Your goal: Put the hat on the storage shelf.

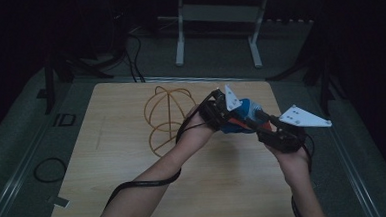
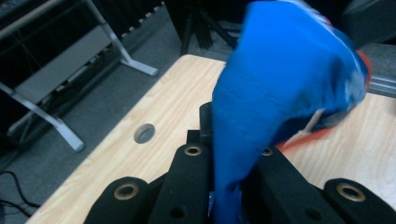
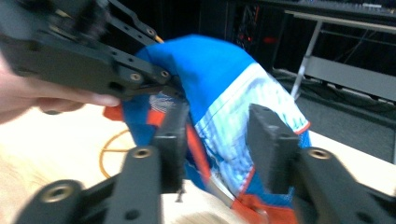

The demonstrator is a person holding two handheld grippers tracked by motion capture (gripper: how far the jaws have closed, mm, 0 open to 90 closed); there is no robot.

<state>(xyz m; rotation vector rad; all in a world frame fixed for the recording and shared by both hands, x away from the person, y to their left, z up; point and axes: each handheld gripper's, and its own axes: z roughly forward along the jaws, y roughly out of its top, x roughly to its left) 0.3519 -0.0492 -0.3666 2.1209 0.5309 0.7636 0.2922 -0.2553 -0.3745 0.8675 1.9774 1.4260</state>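
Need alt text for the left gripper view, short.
The left gripper has its black jaws shut on a fold of a blue fabric item with orange and white trim, held above a light wooden table. A grey metal stand stands on the dark floor beyond.

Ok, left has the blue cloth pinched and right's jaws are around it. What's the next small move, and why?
Probably close the right gripper on the blue, white and orange cloth. Its jaws stand apart with the fabric between them, so they do not grip it. The left gripper is shut on a blue fold and carries the cloth alone above the light wooden table. A second grip would let you spread it.
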